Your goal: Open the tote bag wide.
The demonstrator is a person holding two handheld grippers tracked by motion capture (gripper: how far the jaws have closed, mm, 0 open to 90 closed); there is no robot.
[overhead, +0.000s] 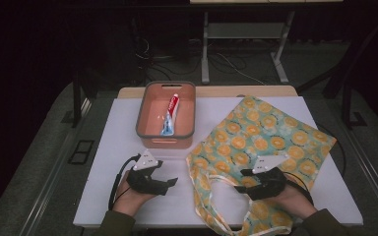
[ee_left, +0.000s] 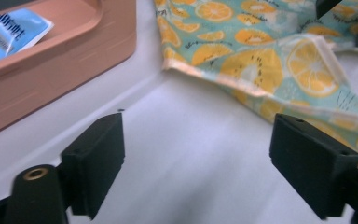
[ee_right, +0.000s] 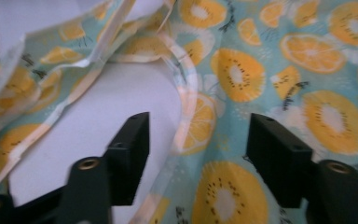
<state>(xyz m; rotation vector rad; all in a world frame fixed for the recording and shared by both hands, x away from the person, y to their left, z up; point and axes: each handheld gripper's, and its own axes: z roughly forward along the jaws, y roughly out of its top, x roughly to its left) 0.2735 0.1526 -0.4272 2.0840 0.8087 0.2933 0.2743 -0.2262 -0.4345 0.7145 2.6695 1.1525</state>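
A cloth tote bag (overhead: 262,140) printed with orange slices on pale green lies flat at the right of the white table, its handles trailing toward the front edge. A salmon plastic bin (overhead: 144,121) stands at the back middle with a toothpaste tube (overhead: 170,114) inside. My left gripper (overhead: 170,183) rests open near the front left, with bare table between its jaws (ee_left: 196,163); the bag's corner (ee_left: 242,60) lies just ahead. My right gripper (overhead: 246,183) is open over the bag's handle (ee_right: 186,116), which runs between its jaws.
The white table top (overhead: 113,147) sits on a wooden board, with dark floor around it. Metal table legs (overhead: 205,49) and cables lie on the floor beyond. The bin's wall (ee_left: 51,79) stands close at the left gripper's left.
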